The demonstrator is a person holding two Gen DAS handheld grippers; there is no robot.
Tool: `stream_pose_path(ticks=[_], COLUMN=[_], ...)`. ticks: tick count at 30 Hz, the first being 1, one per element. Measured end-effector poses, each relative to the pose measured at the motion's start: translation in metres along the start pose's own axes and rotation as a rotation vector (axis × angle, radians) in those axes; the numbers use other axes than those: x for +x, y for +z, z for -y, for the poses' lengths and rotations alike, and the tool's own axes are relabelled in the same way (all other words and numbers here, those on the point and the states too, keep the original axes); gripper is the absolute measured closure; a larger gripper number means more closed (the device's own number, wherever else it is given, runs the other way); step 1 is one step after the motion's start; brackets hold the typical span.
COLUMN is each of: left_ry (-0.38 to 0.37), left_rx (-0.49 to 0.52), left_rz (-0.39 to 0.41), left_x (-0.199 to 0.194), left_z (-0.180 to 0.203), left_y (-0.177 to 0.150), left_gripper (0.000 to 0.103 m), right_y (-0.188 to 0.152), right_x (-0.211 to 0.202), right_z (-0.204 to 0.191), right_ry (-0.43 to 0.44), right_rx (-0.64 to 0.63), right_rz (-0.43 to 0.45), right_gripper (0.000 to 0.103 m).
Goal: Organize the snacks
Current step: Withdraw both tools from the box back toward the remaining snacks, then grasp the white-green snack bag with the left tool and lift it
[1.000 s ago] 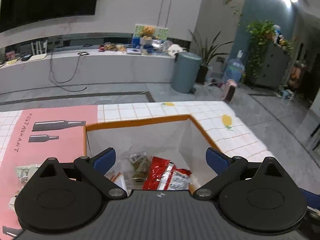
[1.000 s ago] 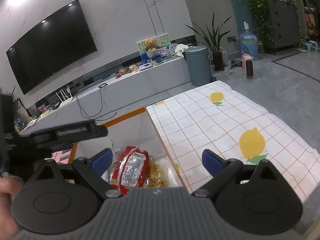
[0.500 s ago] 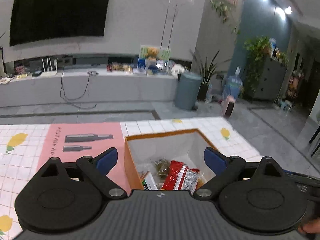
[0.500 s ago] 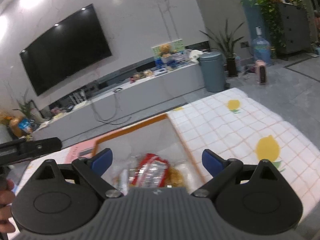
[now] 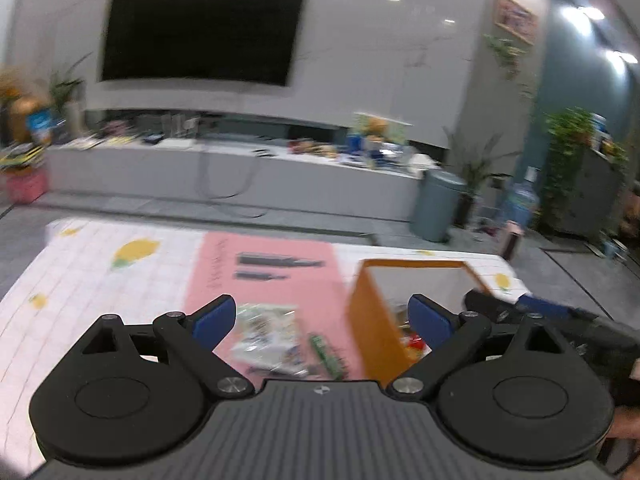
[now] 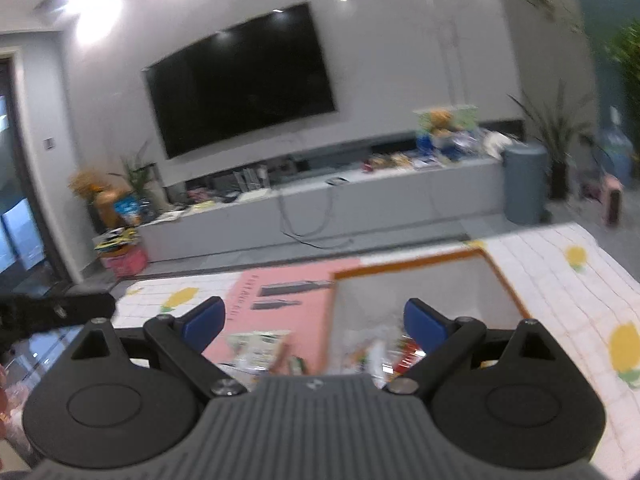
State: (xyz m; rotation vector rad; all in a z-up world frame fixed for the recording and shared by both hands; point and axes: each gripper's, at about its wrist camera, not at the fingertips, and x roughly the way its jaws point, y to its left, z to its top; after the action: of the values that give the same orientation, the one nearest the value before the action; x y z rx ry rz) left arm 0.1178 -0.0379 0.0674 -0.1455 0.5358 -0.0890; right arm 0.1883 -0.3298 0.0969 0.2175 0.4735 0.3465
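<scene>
Lying btwn L gripper (image 5: 322, 318) spread jaws, untouched: snack packet (image 5: 269, 338).

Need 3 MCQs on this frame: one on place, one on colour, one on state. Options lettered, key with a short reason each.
1. Where does the loose snack packet lie?
A. in the box
B. on the pink mat, left of the box
C. on the floor

2. What colour is the outside wall of the box?
A. orange
B. green
C. black

3. How do the left gripper and right gripper stand?
A. both shut on a packet
B. left open, right shut
C. both open, holding nothing

Key: 1 B, the packet rests on the pink mat beside the box's left wall. 2 A, the wall and rim show orange in both views. 3 C, the blue fingertips stand wide apart in each view with nothing between them.
</scene>
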Motion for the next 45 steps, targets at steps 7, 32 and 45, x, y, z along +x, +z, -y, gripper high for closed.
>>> stream_pose_path(ticks=[7, 32, 45], left_ry=[0.137, 0.142, 0.124], left_rx=[-0.062, 0.010, 0.038], left_rz=[-0.043, -0.227, -0.273], left_x=[0.010, 0.125, 0.207], left_z=[-0.051, -0.090, -0.054], left_y=[-0.034, -0.062, -0.051], left_gripper=[0.000, 0.000, 0.000], right_y=[-0.018, -0.093, -0.075], right_x=[0.021, 0.119, 0.104], right_z=[-0.046, -0.079, -0.064], right_ry=[0.083, -0.021, -0.062], right_rx=[-0.079, -0.300, -0.273], right_rz=[-0.014, -0.236, -0.154], right_gripper=[0.009, 0.022, 0.024])
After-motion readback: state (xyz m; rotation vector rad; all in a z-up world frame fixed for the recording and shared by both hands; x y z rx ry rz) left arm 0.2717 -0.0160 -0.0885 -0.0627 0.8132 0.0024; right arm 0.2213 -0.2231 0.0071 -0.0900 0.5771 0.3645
